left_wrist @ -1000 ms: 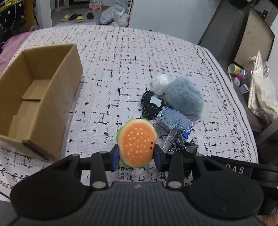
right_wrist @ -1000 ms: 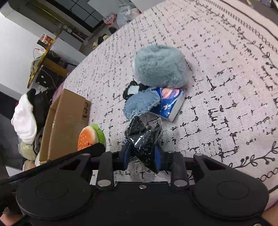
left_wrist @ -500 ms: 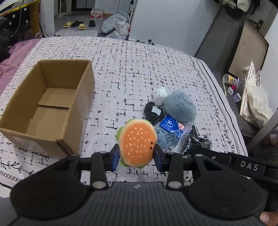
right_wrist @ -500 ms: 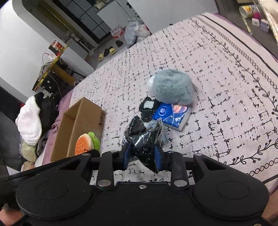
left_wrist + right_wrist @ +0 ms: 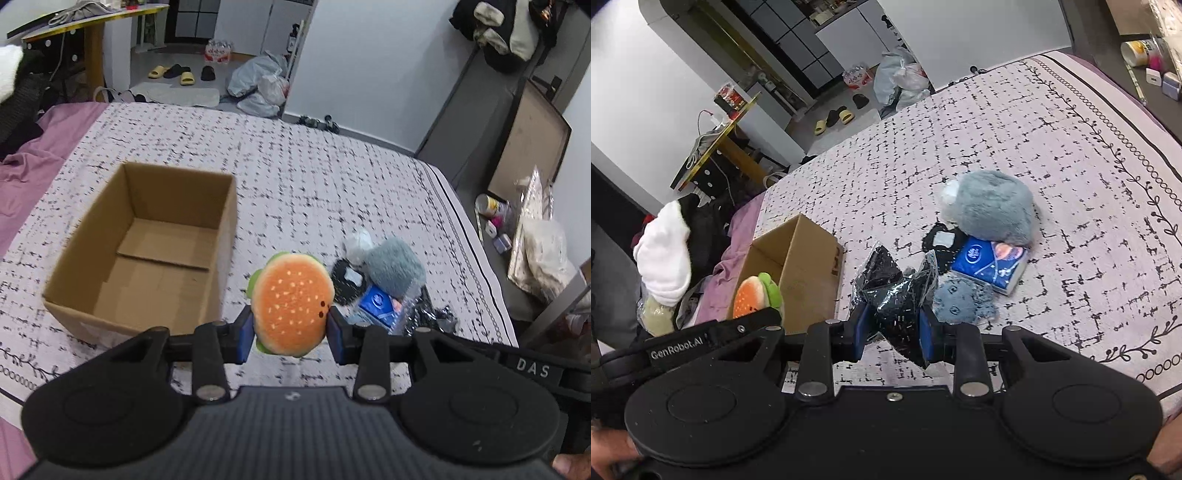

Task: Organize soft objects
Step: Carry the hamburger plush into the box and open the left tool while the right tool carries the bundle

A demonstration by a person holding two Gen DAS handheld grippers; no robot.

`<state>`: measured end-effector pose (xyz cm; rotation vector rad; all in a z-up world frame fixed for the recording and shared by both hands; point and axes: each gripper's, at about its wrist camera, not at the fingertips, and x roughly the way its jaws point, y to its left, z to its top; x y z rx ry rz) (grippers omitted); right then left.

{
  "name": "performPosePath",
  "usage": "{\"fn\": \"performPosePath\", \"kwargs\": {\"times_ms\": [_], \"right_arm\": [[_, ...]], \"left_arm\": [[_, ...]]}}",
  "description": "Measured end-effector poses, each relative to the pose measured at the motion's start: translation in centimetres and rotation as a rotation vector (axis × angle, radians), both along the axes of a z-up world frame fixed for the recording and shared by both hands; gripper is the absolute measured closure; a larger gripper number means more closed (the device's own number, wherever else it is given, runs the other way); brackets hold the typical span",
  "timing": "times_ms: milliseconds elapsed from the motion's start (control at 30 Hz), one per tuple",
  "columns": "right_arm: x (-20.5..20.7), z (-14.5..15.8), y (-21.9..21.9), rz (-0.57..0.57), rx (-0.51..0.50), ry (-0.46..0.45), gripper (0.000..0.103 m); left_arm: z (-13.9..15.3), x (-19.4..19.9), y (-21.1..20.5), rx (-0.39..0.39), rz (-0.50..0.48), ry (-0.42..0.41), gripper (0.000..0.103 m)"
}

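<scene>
Left claw (image 5: 291,334) gripping burger plush (image 5: 291,302), right claw (image 5: 893,332) gripping black packet (image 5: 897,295), patterned bedspread (image 5: 314,177), bedroom floor with slippers (image 5: 173,72)

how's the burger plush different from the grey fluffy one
The burger plush is orange with a green edge and a smooth, speckled face; the grey fluffy plush is one colour and long-furred. The burger plush is clamped in the left gripper, off the bed; the grey fluffy plush lies on the bed among other items. The burger plush looks flatter and disc-like, the grey fluffy plush rounder. Neither is in the cardboard box.
</scene>
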<state>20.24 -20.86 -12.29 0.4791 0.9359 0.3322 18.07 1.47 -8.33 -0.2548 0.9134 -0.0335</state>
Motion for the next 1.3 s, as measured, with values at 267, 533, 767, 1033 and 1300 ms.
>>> {"fn": "performPosePath", "kwargs": {"times_ms": [267,533,767,1033,1300], "right_arm": [[0.8,0.7,1.7,0.007,-0.012,-0.006,0.074],[1.7,0.9,3.9,0.035,-0.031,-0.004,0.074],[2.5,1.1,5.9,0.057,-0.050,0.000,0.074],[3.7,1.5,8.2,0.091,-0.072,0.002,0.074],[4.6,1.8,10.1,0.121,-0.084,0.002,0.074]], "left_arm": [[0.5,0.8,4.2,0.003,0.074,-0.017,0.063],[-0.4,1.8,8.7,0.014,0.144,0.007,0.063],[-2.1,2.9,11.5,0.008,0.178,0.046,0.063],[-4.3,4.0,13.5,-0.008,0.208,0.111,0.063],[-6.4,4.9,14.0,-0.027,0.222,0.171,0.063]]}}
